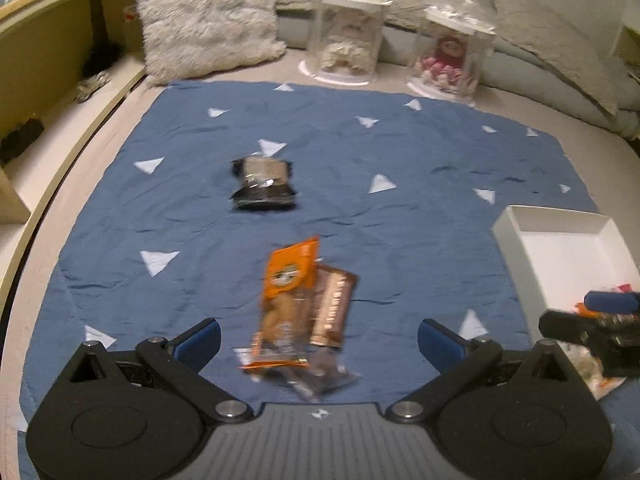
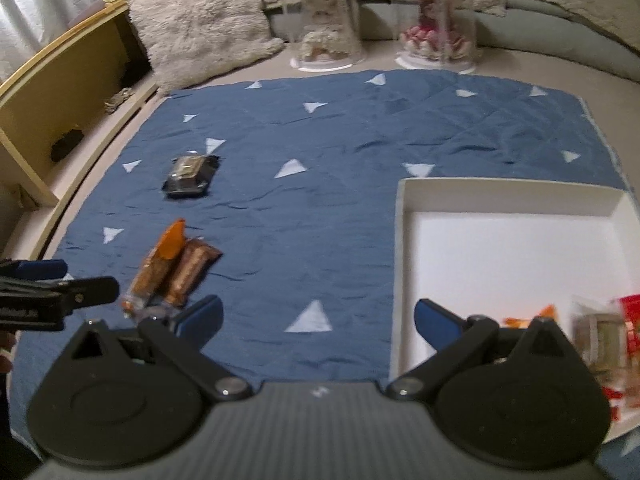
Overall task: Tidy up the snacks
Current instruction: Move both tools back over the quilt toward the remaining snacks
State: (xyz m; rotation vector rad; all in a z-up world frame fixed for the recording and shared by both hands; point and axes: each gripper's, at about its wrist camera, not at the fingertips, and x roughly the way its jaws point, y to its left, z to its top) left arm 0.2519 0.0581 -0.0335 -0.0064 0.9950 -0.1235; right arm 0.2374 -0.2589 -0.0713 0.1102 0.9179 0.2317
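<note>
An orange snack packet lies on the blue cloth, overlapping a brown bar wrapper. My left gripper is open, its blue-padded fingers standing either side of the near ends of these two snacks. Farther back sits a dark snack packet. From the right wrist the same orange packet, brown bar and dark packet show at left. My right gripper is open over the near left edge of the white box, which holds several snacks at its near right corner.
A fluffy cushion and two clear display cases with figurines stand behind the cloth. A wooden shelf unit runs along the left. Grey pillows line the back right. The left gripper's arm shows at the right view's left edge.
</note>
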